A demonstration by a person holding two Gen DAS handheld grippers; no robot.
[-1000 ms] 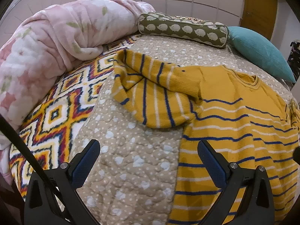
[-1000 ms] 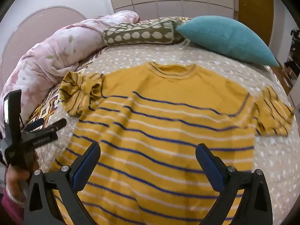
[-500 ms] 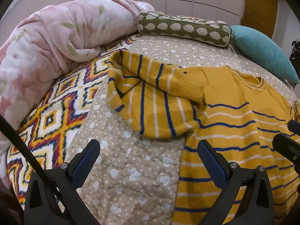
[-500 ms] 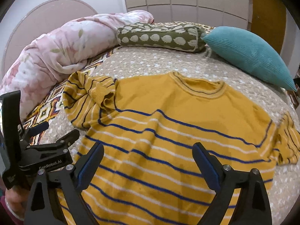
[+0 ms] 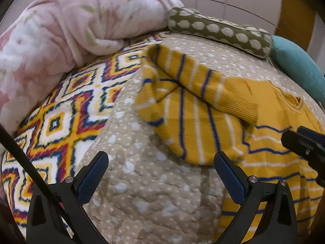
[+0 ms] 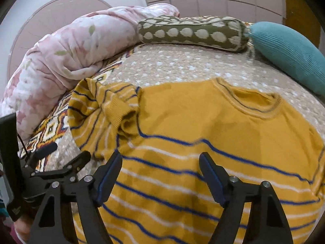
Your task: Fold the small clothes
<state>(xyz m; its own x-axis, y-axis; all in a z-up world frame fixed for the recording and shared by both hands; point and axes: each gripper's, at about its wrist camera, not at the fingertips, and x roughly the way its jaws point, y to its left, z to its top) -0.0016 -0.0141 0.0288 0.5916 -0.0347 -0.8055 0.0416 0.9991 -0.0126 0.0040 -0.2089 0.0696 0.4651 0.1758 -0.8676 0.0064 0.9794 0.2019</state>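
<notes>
A bed covered by a beige quilted spread with pale dots (image 5: 142, 193) (image 6: 182, 65) carries everything here. Along its far left side lies a rolled pink floral comforter (image 5: 71, 26) (image 6: 67, 57), and beneath that a fleece blanket with a yellow, red and navy diamond pattern (image 5: 61, 126) (image 6: 50, 128). A mustard-yellow knit sweater with navy and white stripes (image 5: 274, 152) (image 6: 203, 142) lies flat on the spread, neckline toward the far end. Its one sleeve (image 5: 193, 105) (image 6: 105, 109) is bunched and folded back over itself, the ribbed cuff on top. A teal ribbed cushion (image 5: 298, 65) (image 6: 288, 50) and an olive bolster with cream oval shapes (image 5: 219, 30) (image 6: 193, 32) sit at the far edge.

The left tool (image 5: 161, 170) (image 6: 63, 154) hovers with its jaws spread wide, empty, over the spread just short of the folded sleeve. The right tool (image 6: 161, 170) (image 5: 304, 144) is likewise spread wide and empty, above the sweater's striped body. Small lettering on the left tool's side is too blurred to read.
</notes>
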